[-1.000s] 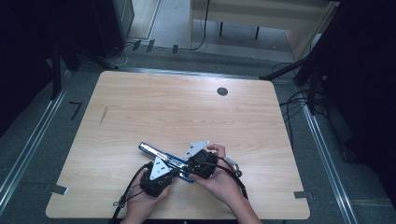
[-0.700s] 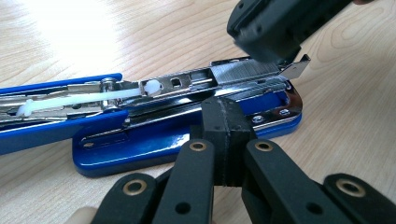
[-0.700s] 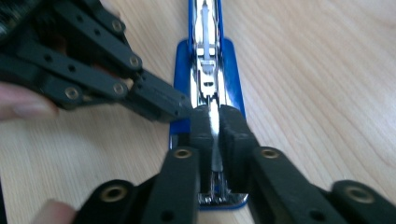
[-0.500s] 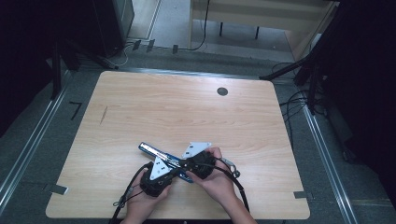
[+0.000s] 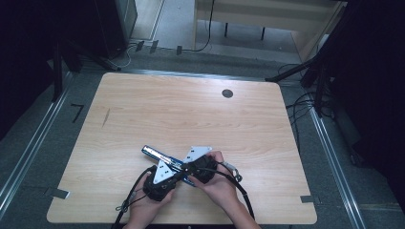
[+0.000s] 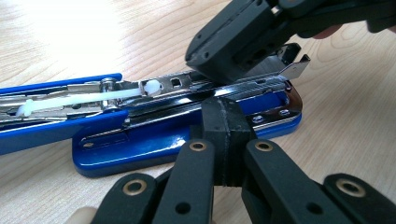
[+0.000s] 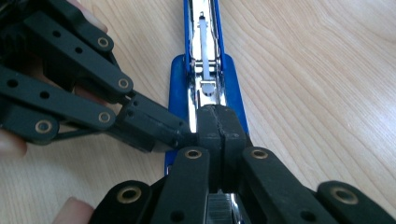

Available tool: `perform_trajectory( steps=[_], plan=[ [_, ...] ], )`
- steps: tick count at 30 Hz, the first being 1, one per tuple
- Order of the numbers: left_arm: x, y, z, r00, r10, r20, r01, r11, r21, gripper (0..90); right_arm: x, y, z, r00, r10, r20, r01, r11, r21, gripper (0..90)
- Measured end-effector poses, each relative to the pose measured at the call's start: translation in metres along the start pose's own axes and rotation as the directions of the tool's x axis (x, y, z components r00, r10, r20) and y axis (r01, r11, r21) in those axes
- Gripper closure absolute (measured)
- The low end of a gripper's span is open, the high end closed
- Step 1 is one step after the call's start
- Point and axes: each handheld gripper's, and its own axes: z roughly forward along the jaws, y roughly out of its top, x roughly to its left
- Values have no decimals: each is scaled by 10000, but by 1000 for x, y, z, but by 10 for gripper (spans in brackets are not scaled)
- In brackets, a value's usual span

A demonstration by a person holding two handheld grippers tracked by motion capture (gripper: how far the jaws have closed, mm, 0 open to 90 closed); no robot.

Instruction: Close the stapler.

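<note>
A blue stapler (image 5: 156, 153) lies flipped open on the wooden table (image 5: 191, 114), near the front edge. Its chrome magazine with a white pusher (image 6: 152, 87) faces up over the blue base (image 6: 140, 140). My left gripper (image 6: 226, 126) is shut, pads together, and its tips touch the side of the stapler's magazine. My right gripper (image 7: 217, 128) is also shut, and its tips rest on top of the magazine. The two grippers meet there: the left gripper (image 7: 159, 128) comes in from the side and the right gripper (image 6: 219, 56) from above. In the high view the left gripper (image 5: 180, 174) and right gripper (image 5: 189, 171) sit tip to tip.
A person's hands (image 5: 219, 186) hold both grippers at the table's front edge, with cables (image 5: 241, 191) trailing off it. A round black grommet (image 5: 227, 93) sits at the back right. A dark mark (image 5: 106, 117) shows at the left.
The right hand and its gripper have shifted slightly left, closer against the left gripper over the stapler. The stapler and left gripper have stayed in place.
</note>
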Motion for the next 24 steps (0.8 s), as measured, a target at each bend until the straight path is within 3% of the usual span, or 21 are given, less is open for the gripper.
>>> perform_trajectory(
  steps=[17, 24],
  plan=[
    [3, 0, 0, 9997, -179, 154, 179, 9998, -9, 900, 0, -3, -6, 9998, -218, -9, 218, 9995, 215, 900],
    [12, 1, -7, 9964, -636, 552, 645, 9978, -139, 900, -4, 0, -12, 9998, 204, -65, -207, 9988, -433, 900]
  ],
)
